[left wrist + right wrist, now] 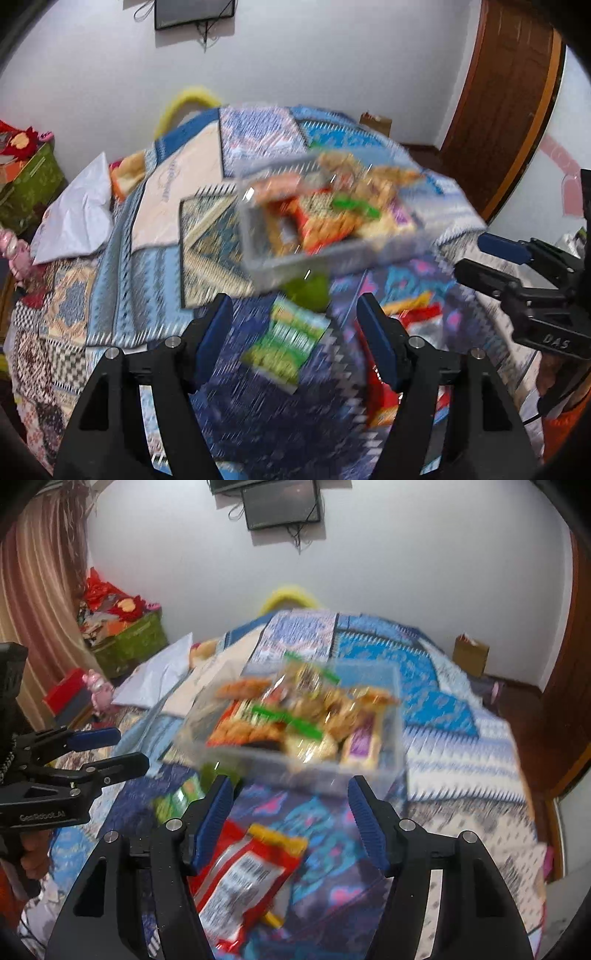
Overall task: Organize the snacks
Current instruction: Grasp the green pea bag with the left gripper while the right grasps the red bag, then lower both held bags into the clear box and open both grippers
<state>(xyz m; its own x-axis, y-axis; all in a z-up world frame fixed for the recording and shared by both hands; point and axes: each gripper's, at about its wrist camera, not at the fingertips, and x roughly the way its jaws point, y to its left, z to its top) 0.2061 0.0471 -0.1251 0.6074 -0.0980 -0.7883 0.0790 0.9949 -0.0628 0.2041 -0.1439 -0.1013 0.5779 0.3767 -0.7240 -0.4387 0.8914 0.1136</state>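
Sitting full on the bed: a clear snack tub

A clear plastic tub (295, 753) heaped with bright wrappers rests mid-quilt (461, 738). Left gripper (295, 332) fingers gape empty above a green packet (284, 343); right gripper (291, 819) fingers, likewise parted, above a red packet (247, 878).

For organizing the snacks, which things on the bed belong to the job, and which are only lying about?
For the job:
clear box of snacks
green packet
red packet

Only lying about:
white pillow
pink toy
green box
wall screen
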